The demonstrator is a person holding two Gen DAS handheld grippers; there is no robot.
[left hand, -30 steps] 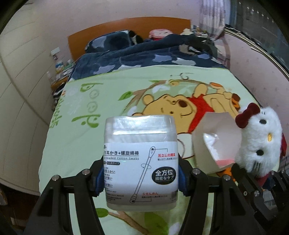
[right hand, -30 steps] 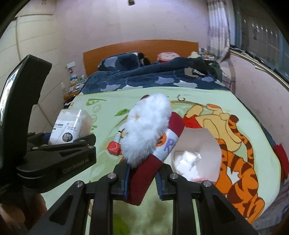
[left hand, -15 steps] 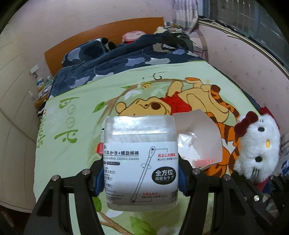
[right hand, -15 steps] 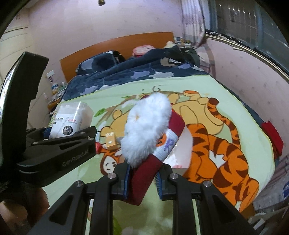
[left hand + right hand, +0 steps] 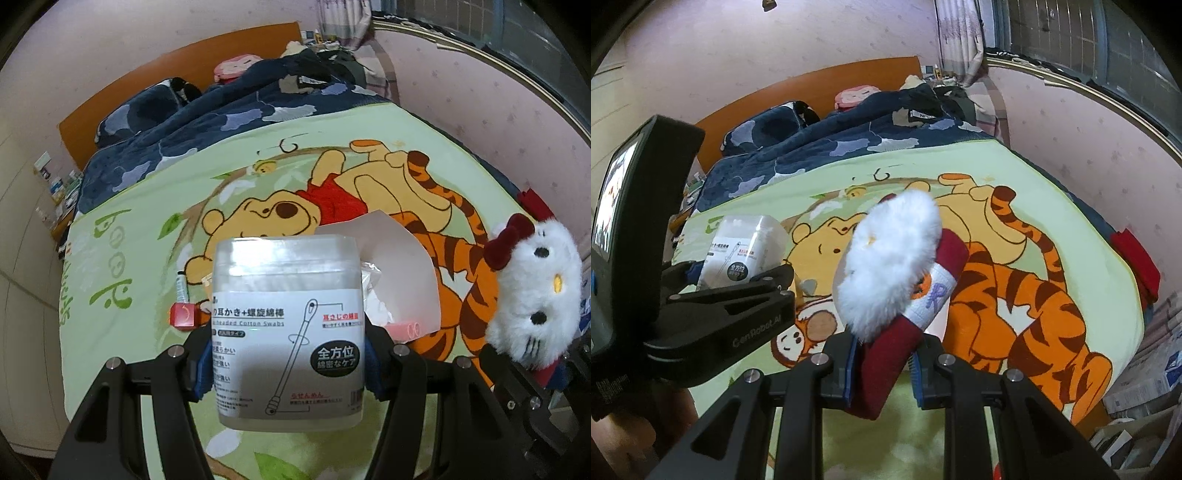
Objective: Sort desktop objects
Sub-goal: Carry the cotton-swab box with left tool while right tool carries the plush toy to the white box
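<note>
My left gripper point(image 5: 288, 365) is shut on a clear plastic box of cotton swabs point(image 5: 288, 317) with a white printed label, and holds it upright above the blanket. The same box point(image 5: 742, 251) shows at the left of the right wrist view. My right gripper point(image 5: 882, 369) is shut on the dark red body of a white plush cat point(image 5: 890, 258); its fluffy head sticks up past the fingers. In the left wrist view the plush cat point(image 5: 532, 291), with a red bow, is at the far right.
A green cartoon blanket point(image 5: 147, 221) covers the bed. On it lie an open white carton point(image 5: 399, 258) holding a plastic bag, a small red box point(image 5: 183, 314) and a tube point(image 5: 181, 284). A navy quilt point(image 5: 221, 110) is piled by the headboard. Cartons point(image 5: 1145, 387) crowd the floor at the right.
Both grippers have moved to the right over the bed and rolled a little, each still holding its object. The white carton now sits behind the swab box and behind the plush.
</note>
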